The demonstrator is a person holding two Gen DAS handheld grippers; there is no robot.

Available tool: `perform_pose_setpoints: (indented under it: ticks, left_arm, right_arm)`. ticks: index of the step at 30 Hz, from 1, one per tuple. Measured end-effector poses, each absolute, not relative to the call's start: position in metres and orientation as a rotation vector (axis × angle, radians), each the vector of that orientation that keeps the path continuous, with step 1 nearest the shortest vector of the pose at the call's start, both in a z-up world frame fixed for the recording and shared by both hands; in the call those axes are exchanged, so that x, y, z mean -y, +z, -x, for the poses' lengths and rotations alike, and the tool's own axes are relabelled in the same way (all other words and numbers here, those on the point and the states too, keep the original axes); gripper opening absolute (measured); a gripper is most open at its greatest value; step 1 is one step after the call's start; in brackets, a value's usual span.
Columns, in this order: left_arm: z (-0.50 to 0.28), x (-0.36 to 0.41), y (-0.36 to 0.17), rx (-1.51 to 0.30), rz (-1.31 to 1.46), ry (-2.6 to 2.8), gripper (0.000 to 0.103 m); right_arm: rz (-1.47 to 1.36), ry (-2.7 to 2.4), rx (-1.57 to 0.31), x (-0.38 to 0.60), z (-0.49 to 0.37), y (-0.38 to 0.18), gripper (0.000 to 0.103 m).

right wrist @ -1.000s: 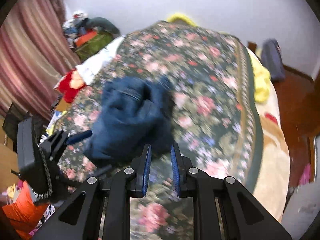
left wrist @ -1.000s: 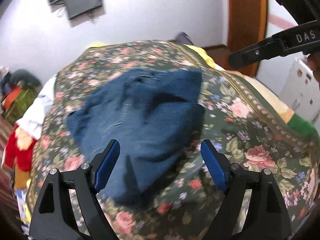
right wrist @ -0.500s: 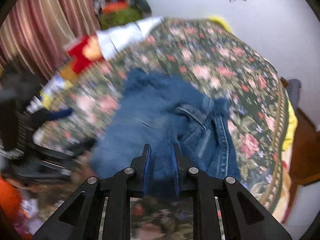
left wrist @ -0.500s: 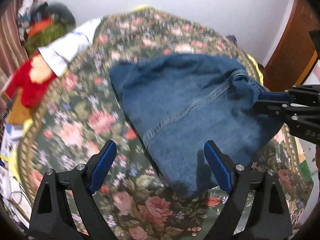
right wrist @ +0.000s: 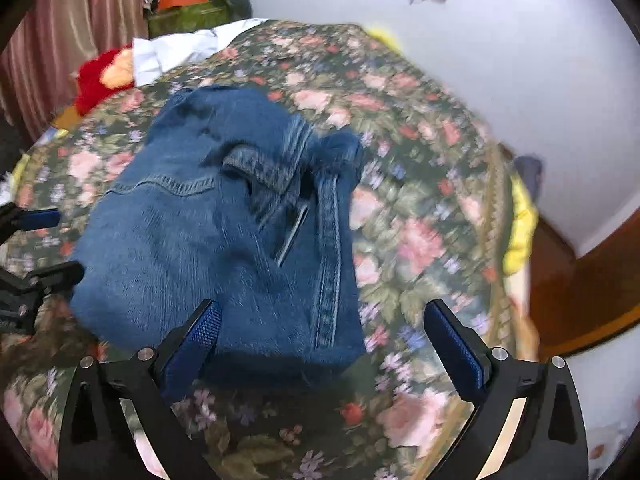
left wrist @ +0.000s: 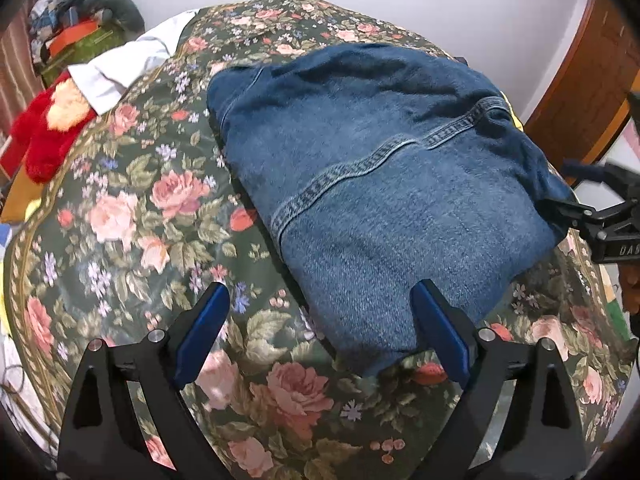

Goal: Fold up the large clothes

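2 grippers, left [left wrist: 320, 332] and right [right wrist: 322, 344], fingers spread, flank folded jeans [left wrist: 384, 184] lying lengthwise away.

Soft even indoor light, faint shadows; left view is sharp, right view has motion blur; fisheye bends edges, dark corners

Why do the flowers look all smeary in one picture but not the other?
Right wrist view: the floral bedspread and jeans are streaked by motion blur. Left wrist view: the jeans and roses look sharp; the fisheye lens only bends the bed round.
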State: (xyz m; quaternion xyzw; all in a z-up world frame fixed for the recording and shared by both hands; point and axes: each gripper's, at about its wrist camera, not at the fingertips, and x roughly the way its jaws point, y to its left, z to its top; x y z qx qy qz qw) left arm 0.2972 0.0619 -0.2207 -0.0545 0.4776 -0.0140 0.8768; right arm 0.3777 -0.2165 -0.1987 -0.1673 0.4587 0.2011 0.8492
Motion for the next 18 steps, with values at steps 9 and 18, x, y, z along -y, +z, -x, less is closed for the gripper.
perform_pose_setpoints:
  ticks: [9,18]
  left_arm:
    - [-0.302,-0.081,-0.185,-0.940,-0.017,0.012,0.093]
    - [-0.408,-0.107,-0.166,-0.915,0.035,0.052,0.093]
  right_arm:
    - [0.047,0.518,-1.098,0.259,-0.397,-0.183,0.100]
    - [-0.024,0.608,-1.048,0.224,-0.443,-0.140,0.100]
